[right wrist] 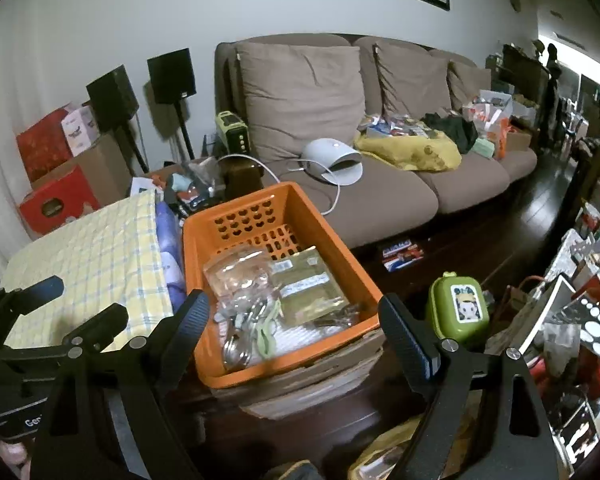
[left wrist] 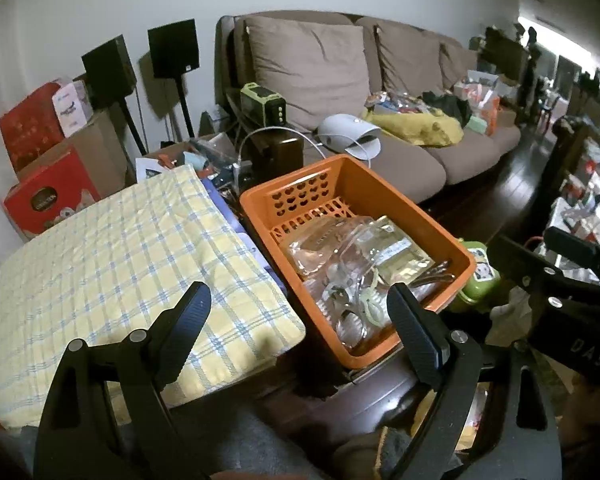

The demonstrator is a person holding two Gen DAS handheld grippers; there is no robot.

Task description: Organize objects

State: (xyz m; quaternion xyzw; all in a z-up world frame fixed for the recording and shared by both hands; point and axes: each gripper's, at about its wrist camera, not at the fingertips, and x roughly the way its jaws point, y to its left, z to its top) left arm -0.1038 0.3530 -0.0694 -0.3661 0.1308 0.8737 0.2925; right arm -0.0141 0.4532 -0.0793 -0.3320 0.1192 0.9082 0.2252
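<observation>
Orange basket (right wrist: 284,280) sits in front of me, already holding clear packets (right wrist: 240,276) and a gold pouch (right wrist: 308,292), so it reads as the collection bin. Green lunchbox (right wrist: 458,310) stands just right of the basket, outside it, likely next in. My left tool (left wrist: 300,320) and right tool (right wrist: 294,320) both hang wide, holding nothing, near the basket's front edge. Plaid cushion (left wrist: 112,256) lies left of the basket.
</observation>
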